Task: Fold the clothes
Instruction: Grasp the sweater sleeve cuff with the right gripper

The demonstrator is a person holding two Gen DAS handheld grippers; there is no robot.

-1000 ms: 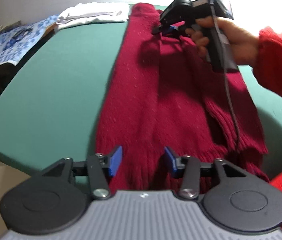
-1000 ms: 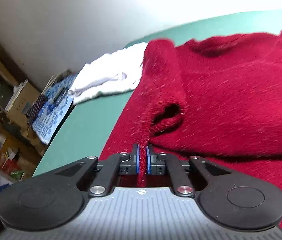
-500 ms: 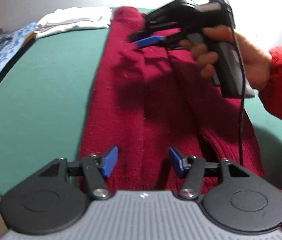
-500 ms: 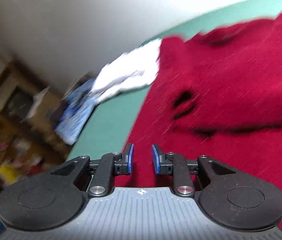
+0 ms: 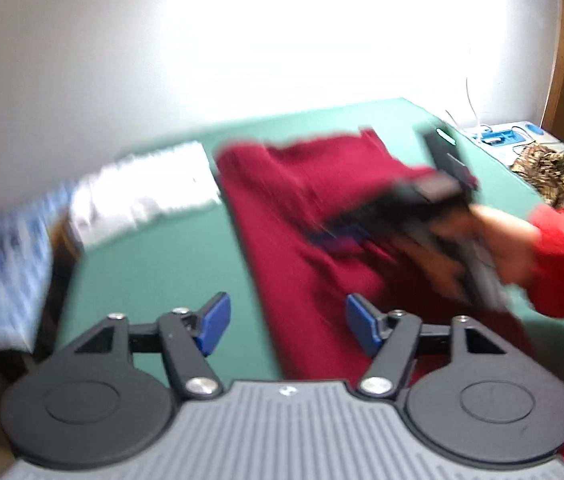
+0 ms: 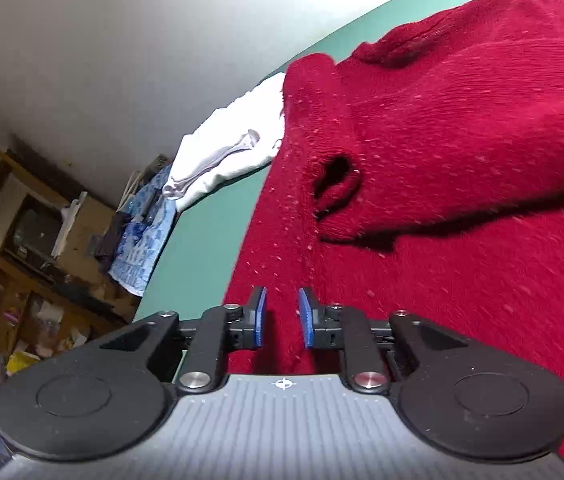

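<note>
Sweater [image 6: 461, 152], one, red knit, lies lengthwise on the green counter [image 5: 154, 256] narrowed into a long strip, a sleeve laid back over the body, so I judge the fold mid-way: sides in, length not yet halved. Other cloth: one white folded pile [image 6: 222, 160] beside its far end, one blue patterned cloth [image 6: 142, 248] at the counter edge. Two grippers: left gripper [image 5: 285, 322] fingers wide apart, holding nothing; right gripper [image 6: 282, 317] fingers slightly parted over the sweater, gripping nothing; next calls for pinching an end.
</note>
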